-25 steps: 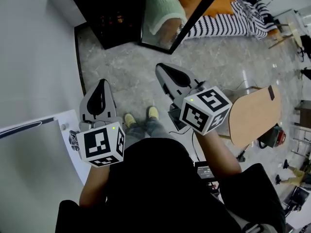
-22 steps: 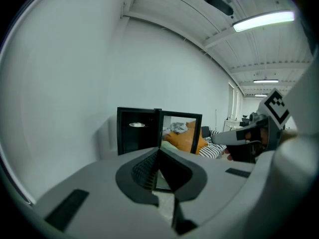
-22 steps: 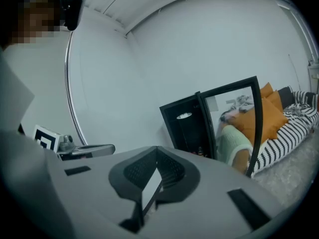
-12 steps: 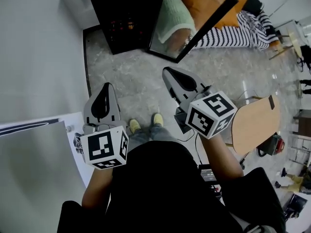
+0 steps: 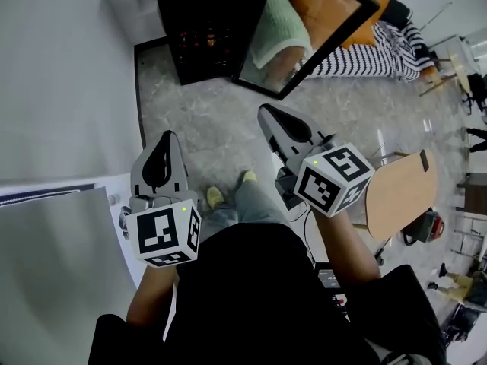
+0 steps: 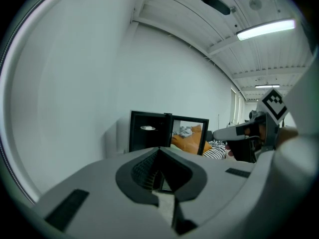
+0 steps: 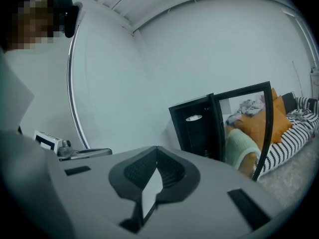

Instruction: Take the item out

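1. Grey marbled floor [image 5: 221, 128] fills the middle of the head view, and it is bounded along its left edge by a white wall [image 5: 61, 74].
2. At the floor's far edge a black cabinet [image 5: 202, 21] is set against that wall. Its glass door [image 5: 304, 36] is swung open to the right, and orange and pale green cloth is shown in the pane.
3. Inside the cabinet, small orange-red spots [image 5: 199, 36] are made out on a shelf, and a pale oval shape [image 6: 147, 128] is seen near the top. Which of these is the item cannot be told. Both are inside the cabinet, well apart from the 2 grippers.
4. The left gripper [image 5: 164, 137] is held over the floor near the wall and is pointed toward the cabinet. Its fingers are pressed together tip to tip, with nothing between them.
5. The right gripper [image 5: 265, 112] is held to the right of the left one, slightly nearer the cabinet, and is pointed toward the open door. Its fingers are likewise closed against each other, and nothing is pinched.
6. A marker cube is carried at the rear of each gripper: the left cube [image 5: 163, 234] and the right cube [image 5: 333, 177].
7. Yellow shoes [image 5: 215, 197] are seen on the floor between the 2 grippers, below the person's dark top [image 5: 251, 295].
8. A light wooden board [image 5: 399, 192] is stood just beside the right forearm.
9. Black-and-white striped fabric [image 5: 373, 40] is spread at the floor's far right corner, beyond the door.
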A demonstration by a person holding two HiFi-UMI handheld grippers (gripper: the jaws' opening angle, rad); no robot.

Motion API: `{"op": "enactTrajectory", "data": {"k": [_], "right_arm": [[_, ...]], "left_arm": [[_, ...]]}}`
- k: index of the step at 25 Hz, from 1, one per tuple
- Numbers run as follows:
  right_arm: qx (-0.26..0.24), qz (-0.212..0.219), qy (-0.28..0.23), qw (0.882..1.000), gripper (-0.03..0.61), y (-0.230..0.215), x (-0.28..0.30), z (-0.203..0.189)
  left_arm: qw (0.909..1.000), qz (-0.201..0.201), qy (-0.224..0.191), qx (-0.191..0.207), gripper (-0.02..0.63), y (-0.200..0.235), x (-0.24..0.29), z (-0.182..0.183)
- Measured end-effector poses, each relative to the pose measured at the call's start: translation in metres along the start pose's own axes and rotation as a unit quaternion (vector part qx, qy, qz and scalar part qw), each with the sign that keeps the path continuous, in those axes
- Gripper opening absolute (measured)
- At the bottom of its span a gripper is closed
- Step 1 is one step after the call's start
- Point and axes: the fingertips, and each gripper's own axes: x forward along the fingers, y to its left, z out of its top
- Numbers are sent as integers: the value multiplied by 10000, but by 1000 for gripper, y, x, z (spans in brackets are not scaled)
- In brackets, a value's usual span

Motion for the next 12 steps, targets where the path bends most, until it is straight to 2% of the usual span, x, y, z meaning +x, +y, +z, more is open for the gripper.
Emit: {"op": "enactTrajectory", "data": {"k": [12], "right_arm": [[-22,-16,-59,10000,5,4,1,-4]], "left_arm": [[9999,-56,-59,68,9,4,0,-3]]}}
